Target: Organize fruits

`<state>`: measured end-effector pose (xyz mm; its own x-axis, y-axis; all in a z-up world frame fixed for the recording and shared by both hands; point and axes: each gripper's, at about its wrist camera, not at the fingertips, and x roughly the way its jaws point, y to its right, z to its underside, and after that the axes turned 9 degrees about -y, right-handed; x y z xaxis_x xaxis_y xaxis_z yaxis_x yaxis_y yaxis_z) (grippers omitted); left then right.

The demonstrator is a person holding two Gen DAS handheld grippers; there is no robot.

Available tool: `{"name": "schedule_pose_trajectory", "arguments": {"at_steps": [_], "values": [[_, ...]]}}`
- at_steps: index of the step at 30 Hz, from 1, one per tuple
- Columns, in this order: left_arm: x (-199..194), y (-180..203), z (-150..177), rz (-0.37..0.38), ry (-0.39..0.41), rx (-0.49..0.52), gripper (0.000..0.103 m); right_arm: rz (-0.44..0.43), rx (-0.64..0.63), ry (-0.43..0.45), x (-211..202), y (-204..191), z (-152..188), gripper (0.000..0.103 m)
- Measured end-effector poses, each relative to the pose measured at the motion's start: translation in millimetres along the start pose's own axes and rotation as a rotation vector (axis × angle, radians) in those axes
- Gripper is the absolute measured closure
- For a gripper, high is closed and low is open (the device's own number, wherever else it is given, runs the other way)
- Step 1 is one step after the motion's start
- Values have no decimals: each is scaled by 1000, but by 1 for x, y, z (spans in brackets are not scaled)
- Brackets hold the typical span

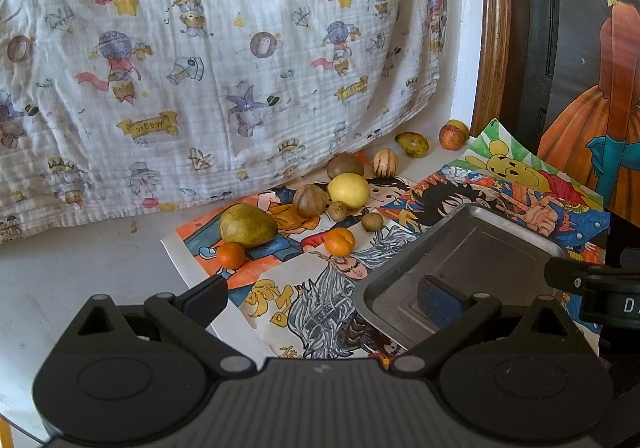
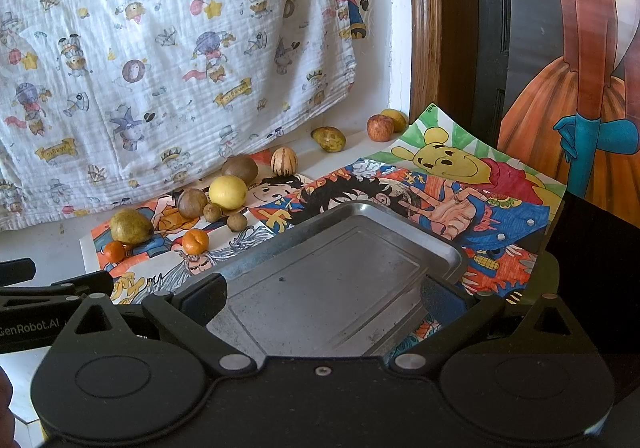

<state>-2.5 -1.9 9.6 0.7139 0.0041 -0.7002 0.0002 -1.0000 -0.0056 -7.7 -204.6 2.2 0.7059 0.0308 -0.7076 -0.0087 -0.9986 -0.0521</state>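
Sitting empty on the table, the metal tray [image 2: 340, 272] is marking a task that looks barely begun, with every fruit still lying loose beyond and to the left of it: a small orange [image 1: 230, 255], a green pear [image 1: 247, 225], a second orange [image 1: 339, 241], a yellow lemon [image 1: 348, 190], and, farther behind the tray, an apple [image 1: 451, 137]. The left gripper [image 1: 324, 298] is hovering at the tray's left edge, fingers spread and grasping nothing. The right gripper [image 2: 334, 298] is hanging over the tray, fingers likewise released.
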Motion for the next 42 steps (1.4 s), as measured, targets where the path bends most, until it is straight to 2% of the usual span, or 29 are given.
{"name": "schedule_pose_trajectory", "arguments": {"at_steps": [8, 12, 15, 18, 23, 24, 27, 31, 42], "values": [[5, -3, -1, -1, 0, -3, 0, 3, -5, -3, 2, 0, -3, 0], [26, -12, 1, 9, -25, -22, 0, 0, -13, -8, 6, 0, -8, 0], [37, -22, 1, 52, -61, -64, 0, -25, -15, -3, 12, -4, -12, 0], [49, -34, 3, 62, -85, -96, 0, -55, -15, 3, 17, -8, -18, 0], [70, -46, 0, -24, -108, -65, 0, -109, -40, -4, 26, -19, -29, 0], [73, -50, -2, -11, -79, -77, 0, -119, -49, -12, 29, -22, -31, 0], [84, -61, -5, 14, -65, -109, 0, -146, -72, -47, 40, -29, -36, 0], [104, -73, -9, -15, -88, -122, 0, -189, -76, -104, 58, -37, -44, 0], [148, -97, -15, -36, -83, -100, 1, -212, -149, -154, 107, -69, -70, 1]]}}
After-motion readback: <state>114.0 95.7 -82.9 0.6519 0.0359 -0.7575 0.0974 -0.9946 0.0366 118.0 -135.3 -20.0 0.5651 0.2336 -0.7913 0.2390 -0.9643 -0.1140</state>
